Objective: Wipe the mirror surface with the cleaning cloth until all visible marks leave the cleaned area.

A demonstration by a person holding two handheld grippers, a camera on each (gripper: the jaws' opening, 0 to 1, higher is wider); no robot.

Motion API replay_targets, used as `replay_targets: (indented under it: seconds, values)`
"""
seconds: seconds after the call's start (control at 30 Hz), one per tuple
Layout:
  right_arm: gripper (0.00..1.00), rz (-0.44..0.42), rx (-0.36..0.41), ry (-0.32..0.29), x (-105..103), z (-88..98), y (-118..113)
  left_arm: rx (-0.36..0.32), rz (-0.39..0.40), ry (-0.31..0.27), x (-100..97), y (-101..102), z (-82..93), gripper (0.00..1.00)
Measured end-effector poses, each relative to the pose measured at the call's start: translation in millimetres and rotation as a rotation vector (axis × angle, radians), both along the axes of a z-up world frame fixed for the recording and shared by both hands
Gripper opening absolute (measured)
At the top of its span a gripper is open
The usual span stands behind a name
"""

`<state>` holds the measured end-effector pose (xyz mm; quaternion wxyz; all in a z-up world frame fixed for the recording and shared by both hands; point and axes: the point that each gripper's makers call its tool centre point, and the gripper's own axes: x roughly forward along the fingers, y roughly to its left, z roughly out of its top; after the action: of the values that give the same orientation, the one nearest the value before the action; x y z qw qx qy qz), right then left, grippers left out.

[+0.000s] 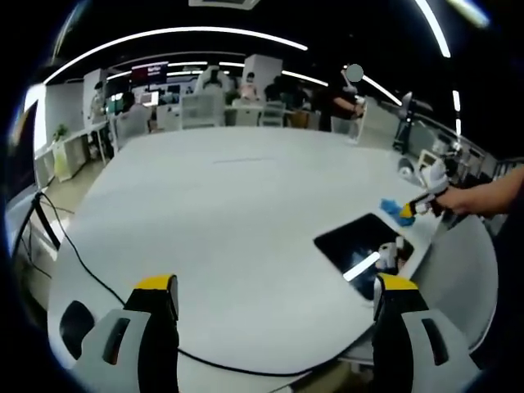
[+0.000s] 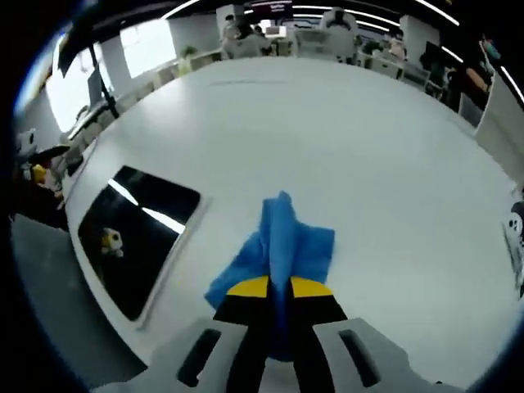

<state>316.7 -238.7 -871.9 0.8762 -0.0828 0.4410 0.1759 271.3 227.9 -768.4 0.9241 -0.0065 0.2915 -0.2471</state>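
I can read no text, label, brand or number anywhere here. A screen (image 1: 150, 73) glows with reddish and white marks at the far end of the room, in my left gripper view, but its lettering is too small and blurred for me to make out.

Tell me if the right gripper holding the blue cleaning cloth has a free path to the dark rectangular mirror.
Probably yes. The right gripper is shut on the blue cleaning cloth, and bare white table lies between it and the dark rectangular mirror.
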Motion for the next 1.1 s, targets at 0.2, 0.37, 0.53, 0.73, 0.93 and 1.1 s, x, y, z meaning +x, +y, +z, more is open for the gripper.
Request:
replay_targets:
  seconds: [0.2, 0.37, 0.53, 0.73, 0.93, 1.1]
  values:
    - [0.0, -0.128, 0.082, 0.109, 2.4, -2.3, -1.8, -0.004, 0.01, 0.013, -4.2, 3.2, -8.0, 1.0]
    - [0.0, -0.155, 0.158, 0.18, 1.3, 13.1, 10.3, -0.012, -0.004, 0.009, -2.7, -3.4, -5.9, 1.0]
    - [0.0, -0.176, 0.233, 0.174, 7.3, 40.4, 22.8, -0.011, -0.015, 0.008, -0.5, -4.3, -5.8, 1.0]
    - [0.0, -0.217, 0.352, 0.197, 12.2, 66.4, 37.2, -0.015, -0.008, 0.005, -1.6, -2.5, -5.9, 1.0]
    - [0.0, -0.199, 0.372, 0.221, 15.1, 63.8, 54.3, -0.016, -0.005, 0.01, -6.5, -3.1, -7.7, 1.0]
    - [0.0, -0.163, 0.377, 0.248, 21.1, 53.4, 88.6, -0.016, 0.0, 0.011, -11.0, 1.8, -6.0, 1.0]
